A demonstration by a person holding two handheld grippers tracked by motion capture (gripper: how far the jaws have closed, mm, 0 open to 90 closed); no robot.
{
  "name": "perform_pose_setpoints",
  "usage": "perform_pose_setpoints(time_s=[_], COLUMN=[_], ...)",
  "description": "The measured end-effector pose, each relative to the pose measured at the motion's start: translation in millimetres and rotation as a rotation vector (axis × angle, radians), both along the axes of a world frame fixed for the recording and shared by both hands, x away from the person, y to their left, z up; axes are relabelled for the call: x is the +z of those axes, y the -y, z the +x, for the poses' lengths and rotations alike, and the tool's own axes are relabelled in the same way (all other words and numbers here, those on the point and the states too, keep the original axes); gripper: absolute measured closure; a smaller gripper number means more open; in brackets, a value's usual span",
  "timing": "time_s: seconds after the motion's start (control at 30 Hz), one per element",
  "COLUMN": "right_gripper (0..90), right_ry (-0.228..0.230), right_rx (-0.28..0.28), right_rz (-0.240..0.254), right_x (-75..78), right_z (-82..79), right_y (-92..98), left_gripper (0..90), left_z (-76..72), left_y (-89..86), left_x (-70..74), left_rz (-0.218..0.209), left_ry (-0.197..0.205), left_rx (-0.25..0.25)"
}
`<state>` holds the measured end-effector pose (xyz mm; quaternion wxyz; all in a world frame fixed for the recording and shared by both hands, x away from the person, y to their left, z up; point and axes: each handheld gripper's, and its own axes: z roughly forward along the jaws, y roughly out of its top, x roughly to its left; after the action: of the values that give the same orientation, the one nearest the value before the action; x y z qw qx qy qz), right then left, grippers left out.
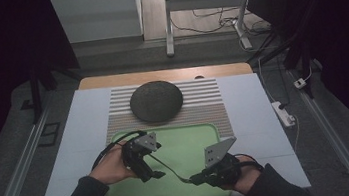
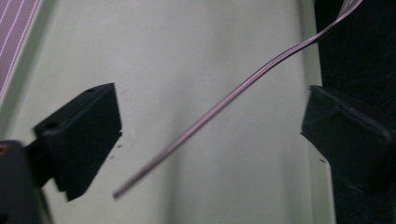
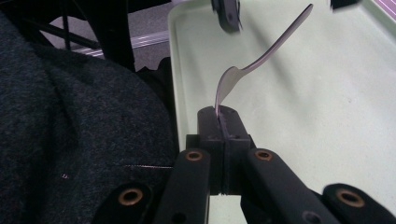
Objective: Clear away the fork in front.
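Note:
A slim metal utensil (image 3: 261, 58), a spoon or fork, is clamped by its broad end in my right gripper (image 3: 222, 114), which is shut on it above the near side of the green tray (image 1: 203, 140). Its handle (image 2: 210, 114) reaches out towards my left gripper (image 2: 210, 135) and passes between that gripper's two black fingers (image 2: 84, 135) without touching either pad. In the high view my left gripper (image 1: 155, 173) hovers over the tray's left half and my right gripper (image 1: 197, 178) is near the tray's front edge, with the utensil (image 1: 171, 168) spanning the gap between them.
A dark round domed object (image 1: 155, 100) rests on a striped mat (image 1: 211, 106) behind the tray. A white cover (image 1: 255, 118) lies over the table. A dark sleeve (image 3: 70, 130) is close on the left in the right gripper view.

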<state>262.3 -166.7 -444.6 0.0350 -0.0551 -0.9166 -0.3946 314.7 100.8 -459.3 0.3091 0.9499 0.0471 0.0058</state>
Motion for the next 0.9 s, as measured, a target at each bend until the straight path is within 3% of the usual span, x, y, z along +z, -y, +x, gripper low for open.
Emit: perform_pose_setpoints(time_s=[0.3, 0.6, 0.7, 0.9], right_gripper=[90.0, 90.0, 90.0, 90.0], right_ry=[-0.005, -0.019, -0.029, -0.032], right_rx=[0.044, 0.082, 0.092, 0.095], right_rz=[0.004, -0.013, -0.015, -0.018], right_x=[3.7, 3.3, 3.2, 0.9], right_z=[-1.2, -2.8, -2.2, -1.8], right_y=[1.4, -0.3, -0.3, -1.6], left_gripper=[37.6, 65.5, 70.6, 74.4], left_z=[-7.9, -10.4, -11.6, -15.5], left_y=[9.4, 7.7, 7.3, 9.3], left_x=[-3.9, -4.3, -4.4, -7.1], left_rz=[0.071, 0.073, 0.080, 0.101], left_ry=[0.031, 0.032, 0.047, 0.115], left_rx=[-0.134, -0.197, -0.214, -0.259])
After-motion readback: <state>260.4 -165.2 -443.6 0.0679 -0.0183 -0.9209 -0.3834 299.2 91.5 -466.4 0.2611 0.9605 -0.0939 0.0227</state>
